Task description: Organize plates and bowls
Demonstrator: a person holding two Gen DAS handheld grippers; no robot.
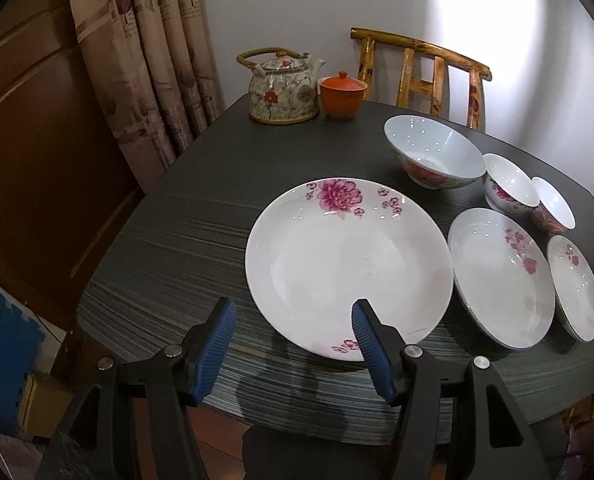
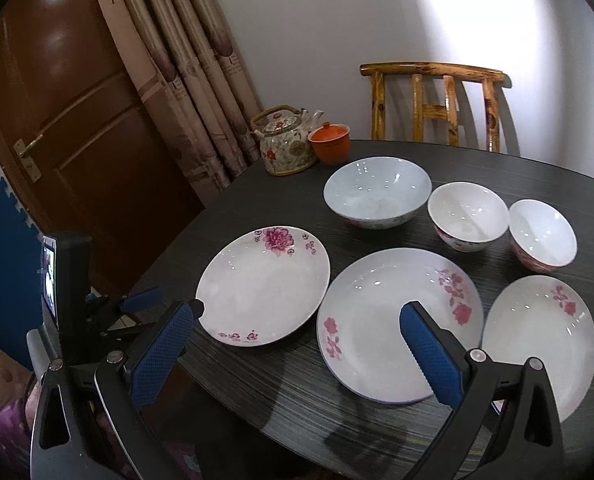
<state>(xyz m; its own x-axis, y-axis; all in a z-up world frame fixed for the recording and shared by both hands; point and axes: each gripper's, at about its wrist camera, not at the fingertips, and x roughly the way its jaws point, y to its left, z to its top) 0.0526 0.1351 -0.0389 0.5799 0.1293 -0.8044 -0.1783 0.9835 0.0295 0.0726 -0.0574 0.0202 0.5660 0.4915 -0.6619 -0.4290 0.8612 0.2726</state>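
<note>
On the dark table [image 2: 257,392], three plates sit in the near row: large plate [image 2: 263,286], middle plate [image 2: 381,320], small plate [image 2: 537,340]. Three bowls (largest [image 2: 377,194] leftmost) sit behind. Left tongs [image 1: 293,316] and right tongs [image 2: 297,316] hover released, holding nothing.

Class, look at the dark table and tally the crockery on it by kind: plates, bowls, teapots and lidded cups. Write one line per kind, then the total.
Plates: 3 (large plate, middle plate, small plate)
Bowls: 3 (large bowl, middle bowl, small bowl)
Teapots: 1 (floral teapot)
Lidded cups: 1 (orange cup)
Total: 8
</note>
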